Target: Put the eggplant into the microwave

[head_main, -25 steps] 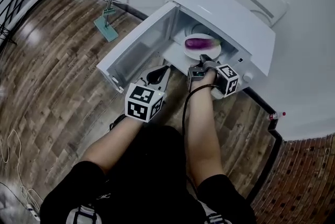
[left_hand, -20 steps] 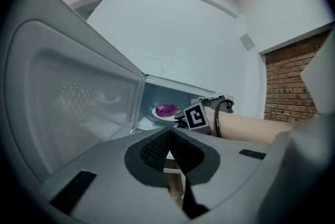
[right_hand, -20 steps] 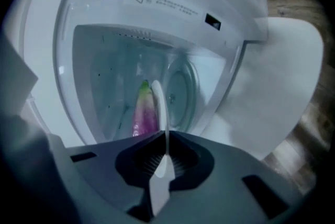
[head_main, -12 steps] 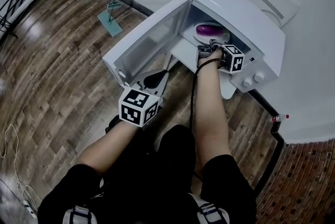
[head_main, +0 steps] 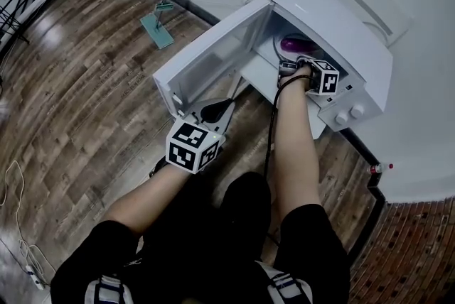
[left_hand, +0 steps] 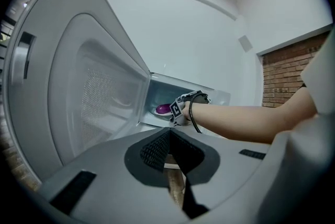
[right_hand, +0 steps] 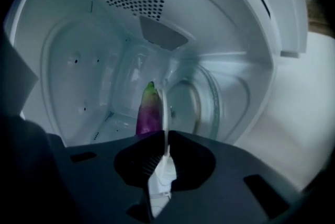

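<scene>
beyond the right jaws and around them: a white microwave [head_main: 341, 33], its cavity empty except for what the gripper brings in. its door [head_main: 206, 57] is swung fully out to the left of those jaws, which gives the forearm a straight path inside. the left gripper [left_hand: 170, 136] hangs low, just in front of the open door and touching nothing. its jaws are closed with nothing between them, and it appears to be held back only to keep clear. the right gripper [head_main: 288, 68] reaches into the cavity. between its jaws stands the rim of a white plate [right_hand: 164, 113], seen edge-on as a thin line. the jaws are opening on that rim, judged to be the release now that the plate is inside. the eggplant [right_hand: 148, 113], purple with a green stem end, lies on the plate just ahead of the right jaws and slightly to their left, stem pointing away from them. carrying it by the plate keeps the jaws off the soft vegetable. each gripper's cube shows black-and-white square markers. no brand, label or lettering is readable on the microwave, the plate or the two knobs [head_main: 348, 113] behind the right jaws.
</scene>
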`<act>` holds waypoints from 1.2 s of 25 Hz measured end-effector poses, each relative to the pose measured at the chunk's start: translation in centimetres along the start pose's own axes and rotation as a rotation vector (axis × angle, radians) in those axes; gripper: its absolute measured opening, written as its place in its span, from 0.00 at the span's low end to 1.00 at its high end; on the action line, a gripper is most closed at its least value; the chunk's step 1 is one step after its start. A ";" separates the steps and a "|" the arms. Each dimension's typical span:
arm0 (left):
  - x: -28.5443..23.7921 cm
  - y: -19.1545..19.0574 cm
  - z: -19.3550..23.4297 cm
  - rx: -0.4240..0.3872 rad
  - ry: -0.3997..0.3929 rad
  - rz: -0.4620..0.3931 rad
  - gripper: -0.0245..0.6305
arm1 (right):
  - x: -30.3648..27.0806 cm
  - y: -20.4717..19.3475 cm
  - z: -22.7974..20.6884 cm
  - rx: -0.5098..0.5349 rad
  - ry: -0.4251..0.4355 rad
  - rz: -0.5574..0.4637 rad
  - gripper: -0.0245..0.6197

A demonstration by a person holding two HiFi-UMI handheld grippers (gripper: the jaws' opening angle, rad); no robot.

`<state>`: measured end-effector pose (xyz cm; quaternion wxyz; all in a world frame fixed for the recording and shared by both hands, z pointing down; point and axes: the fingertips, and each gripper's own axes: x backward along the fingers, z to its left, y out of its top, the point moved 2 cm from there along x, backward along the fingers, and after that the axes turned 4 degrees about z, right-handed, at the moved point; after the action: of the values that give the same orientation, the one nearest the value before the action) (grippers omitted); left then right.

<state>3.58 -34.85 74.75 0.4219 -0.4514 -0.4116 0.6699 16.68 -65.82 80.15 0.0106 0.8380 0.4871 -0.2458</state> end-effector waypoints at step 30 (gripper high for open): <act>-3.8 0.9 -3.2 -0.108 0.000 0.017 0.04 | 14.3 -2.7 2.8 1.161 0.145 -0.325 0.06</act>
<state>7.37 -38.12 74.09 0.3913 -0.4771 -0.4433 0.6501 19.13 -53.55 72.29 -0.5191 0.6364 0.3945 -0.4121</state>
